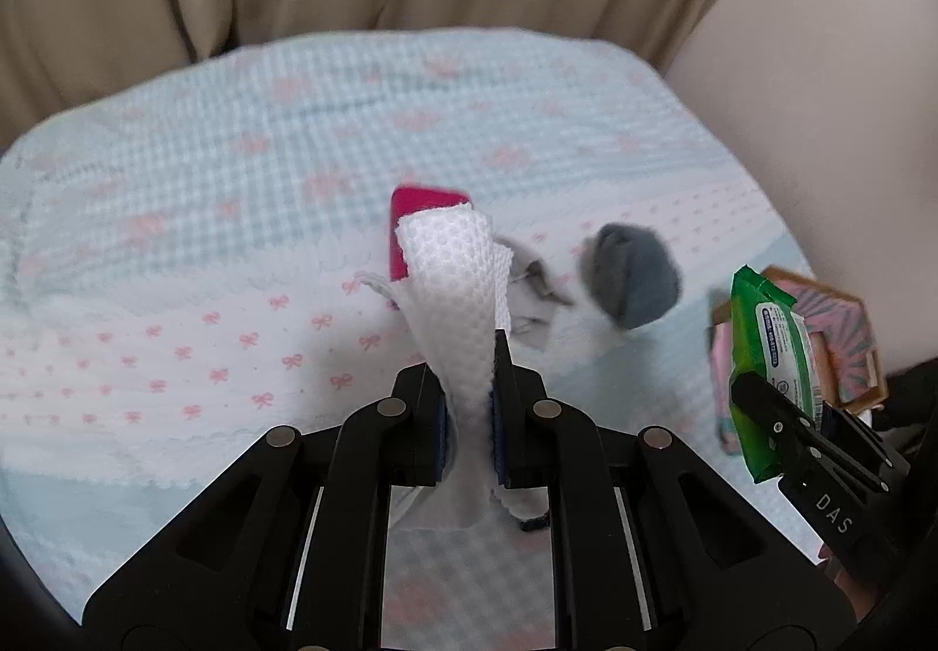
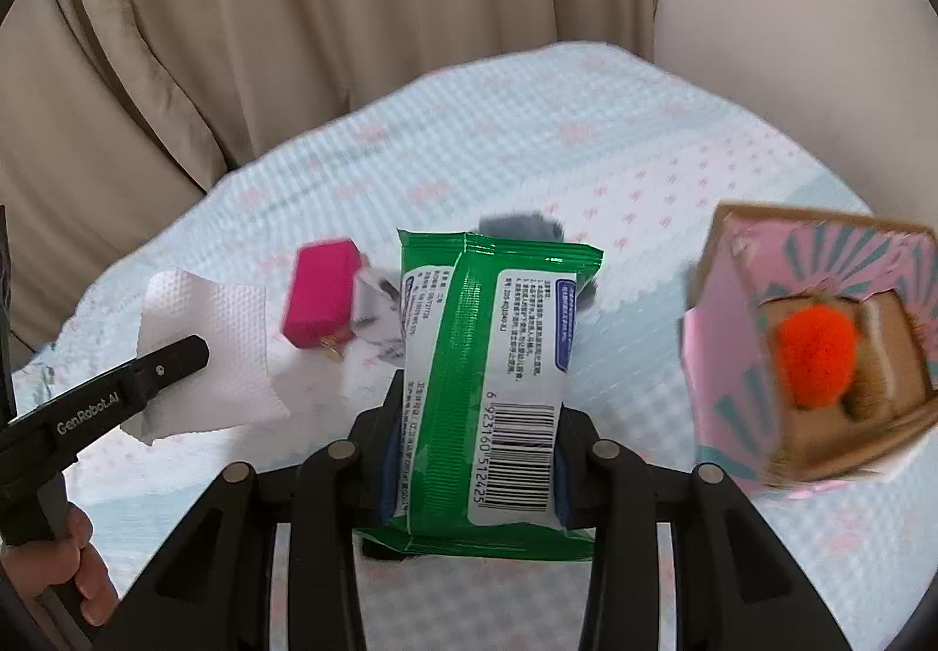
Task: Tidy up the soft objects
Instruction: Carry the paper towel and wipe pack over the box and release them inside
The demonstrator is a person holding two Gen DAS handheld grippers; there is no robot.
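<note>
My left gripper (image 1: 472, 404) is shut on a white waffle-textured cloth (image 1: 454, 293) and holds it above the bed; the cloth also shows in the right wrist view (image 2: 205, 346). My right gripper (image 2: 475, 451) is shut on a green pack of wet wipes (image 2: 492, 358), held upright; the pack also shows at the right of the left wrist view (image 1: 768, 358). A magenta pouch (image 1: 410, 217) (image 2: 319, 299) and a grey rolled sock (image 1: 633, 281) lie on the bed beyond the grippers.
A pink patterned cardboard box (image 2: 821, 346) holds an orange pompom (image 2: 815, 358) and sits at the right; it also shows in the left wrist view (image 1: 844, 340). The bedspread (image 1: 205, 240) has pink bows. Beige curtains (image 2: 293, 35) hang behind the bed.
</note>
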